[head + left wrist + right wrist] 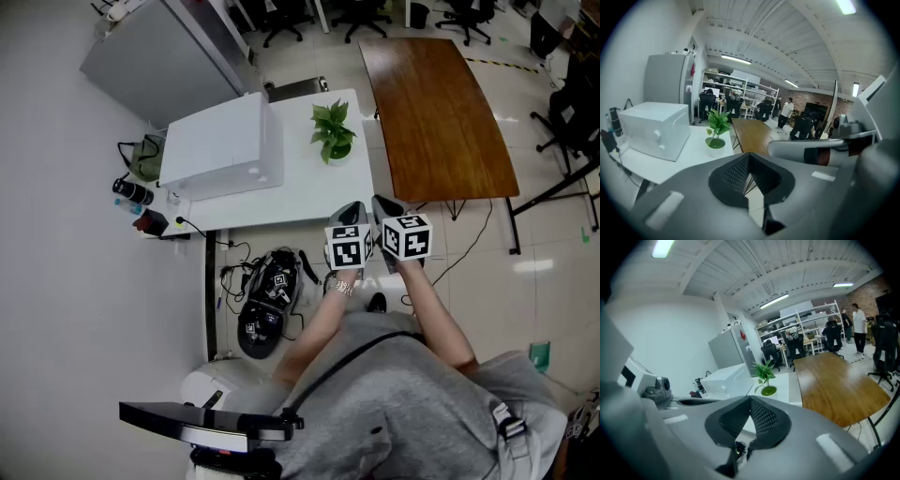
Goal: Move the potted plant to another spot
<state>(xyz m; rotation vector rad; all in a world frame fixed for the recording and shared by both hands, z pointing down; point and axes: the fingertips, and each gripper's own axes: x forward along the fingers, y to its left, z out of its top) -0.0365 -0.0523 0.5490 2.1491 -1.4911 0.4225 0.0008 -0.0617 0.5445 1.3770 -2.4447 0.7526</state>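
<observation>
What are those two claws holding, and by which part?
Nothing. The left gripper and right gripper are both shut and empty; the potted plant stands apart on the white table.

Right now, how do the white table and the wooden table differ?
The white table is a plain rectangle; the wooden table is brown, longer, with curved sides. The white table carries the potted plant and a white box; the wooden table shows nothing on top. Both stand side by side.
</observation>
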